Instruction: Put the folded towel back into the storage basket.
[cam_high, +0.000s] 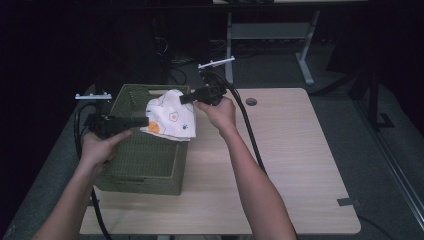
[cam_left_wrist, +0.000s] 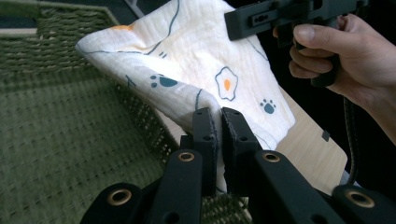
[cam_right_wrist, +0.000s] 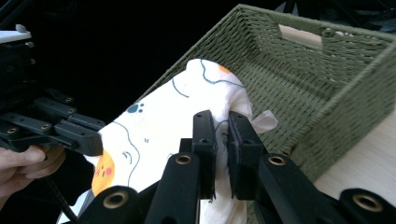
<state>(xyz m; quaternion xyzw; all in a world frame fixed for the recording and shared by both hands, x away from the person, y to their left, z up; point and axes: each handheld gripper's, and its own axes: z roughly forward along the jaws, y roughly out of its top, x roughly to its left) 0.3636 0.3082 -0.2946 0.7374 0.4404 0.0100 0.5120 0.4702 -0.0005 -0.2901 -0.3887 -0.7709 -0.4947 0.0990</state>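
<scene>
Overhead, printed cloth (cam_high: 170, 118) stretched above green woven basket (cam_high: 142, 155) on the bench (cam_high: 290, 165); left tool (cam_high: 145, 121) clamped on one edge, right tool (cam_high: 183, 98) clamped on the opposite edge, both hands raised

cloth's (cam_left_wrist: 205, 60) pinched edge hidden between jaws, basket (cam_high: 145, 155) floor partly covered by cloth

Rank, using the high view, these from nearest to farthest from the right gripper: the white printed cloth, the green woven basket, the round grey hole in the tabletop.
1. White printed cloth: pinched in the right gripper.
2. Green woven basket: just below, on the left.
3. Round grey hole: to the right, beyond the hand.
</scene>
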